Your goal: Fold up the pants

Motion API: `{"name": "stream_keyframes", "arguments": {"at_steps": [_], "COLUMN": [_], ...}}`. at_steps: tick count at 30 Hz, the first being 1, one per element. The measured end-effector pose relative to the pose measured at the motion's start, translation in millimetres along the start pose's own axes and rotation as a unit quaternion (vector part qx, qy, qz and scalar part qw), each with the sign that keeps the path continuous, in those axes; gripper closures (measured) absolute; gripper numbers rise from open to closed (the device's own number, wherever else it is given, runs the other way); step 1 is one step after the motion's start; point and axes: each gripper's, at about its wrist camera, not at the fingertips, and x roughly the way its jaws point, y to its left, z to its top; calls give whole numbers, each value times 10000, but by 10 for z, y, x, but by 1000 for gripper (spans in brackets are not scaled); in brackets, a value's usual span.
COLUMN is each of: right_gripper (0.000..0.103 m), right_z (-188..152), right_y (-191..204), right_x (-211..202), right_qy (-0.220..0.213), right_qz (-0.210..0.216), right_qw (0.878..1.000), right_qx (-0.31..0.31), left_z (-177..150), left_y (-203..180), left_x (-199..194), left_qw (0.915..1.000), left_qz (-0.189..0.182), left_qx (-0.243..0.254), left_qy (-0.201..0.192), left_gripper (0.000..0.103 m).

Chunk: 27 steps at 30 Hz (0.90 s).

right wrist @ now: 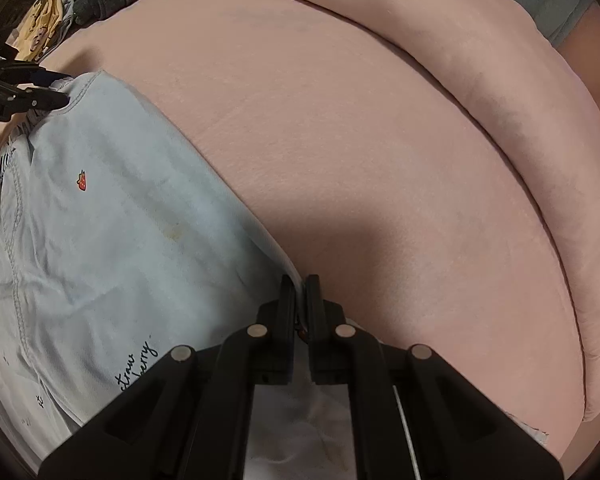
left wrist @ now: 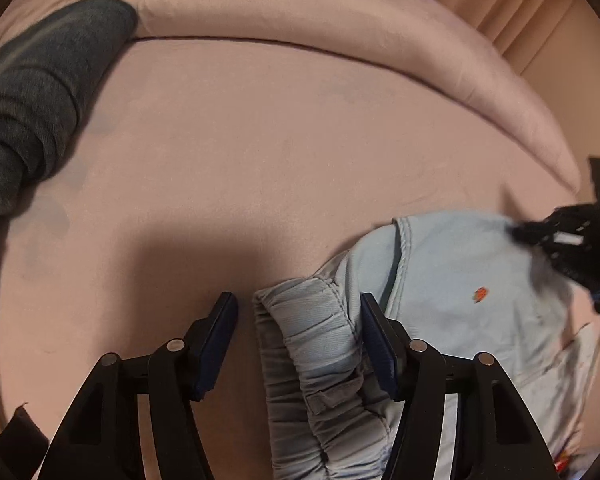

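Right gripper [right wrist: 300, 292] is clamped on the light blue pants [right wrist: 112, 232] edge, left gripper [left wrist: 298, 316] spread wide around the waistband [left wrist: 304, 340] on the pink bed [left wrist: 240, 152].

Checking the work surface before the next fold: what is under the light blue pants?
The light blue cotton pants lie on a pink bedsheet, which shows all around them. Whatever lies directly beneath the fabric is covered. The right tongs pinch their edge.
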Motion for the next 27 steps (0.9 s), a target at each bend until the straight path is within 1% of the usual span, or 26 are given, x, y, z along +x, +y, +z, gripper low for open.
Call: {"name": "stream_keyframes", "arguments": {"at_steps": [2, 3, 5, 8, 13, 15, 17, 19, 21, 22, 24, 27], "right_gripper": [97, 97, 97, 98, 100, 100, 100, 100, 101, 101, 101, 101], "right_z": [8, 8, 9, -56, -128, -156, -180, -229, -344, -388, -517, -739], "right_y": [-36, -57, -90, -83, -53, -77, -92, -67, 17, 41, 93, 254], "right_x": [29, 43, 36, 37, -137, -280, -433, -633, -859, -941, -1148, -1446], "right_qy": [-21, -36, -66, -159, -427, -582, -731, -888, -1082, -1155, -1314, -1588], "right_qz": [18, 30, 19, -57, -297, -338, -394, -553, -733, -784, -854, -992], "right_qw": [10000, 10000, 10000, 9998, 9986, 9977, 9965, 9945, 9914, 9902, 9875, 9822], "right_qx": [1, 21, 42, 40, -17, 60, 107, 97, 83, 103, 182, 145], "left_z": [-33, -45, -71, -93, -179, -196, -254, -304, -392, -397, -528, -718], "left_y": [32, 11, -101, -183, -288, -350, -393, -457, -572, -671, -788, -965], "left_x": [-33, -38, -48, -108, -320, -432, -585, -708, -889, -912, -1094, -1301], "left_qw": [9996, 9997, 9998, 9993, 9968, 9951, 9938, 9921, 9890, 9876, 9840, 9769], "left_qz": [-250, -232, 3, 163, 375, 448, 430, 444, 440, 445, 450, 572], "left_qx": [-94, -58, 126, 201, 370, 476, 544, 632, 789, 858, 991, 1207], "left_qy": [-42, -61, -139, -274, -606, -738, -866, -985, -1168, -1236, -1414, -1668], "left_gripper": [60, 66, 69, 73, 74, 74, 74, 74, 74, 74, 74, 74]}}
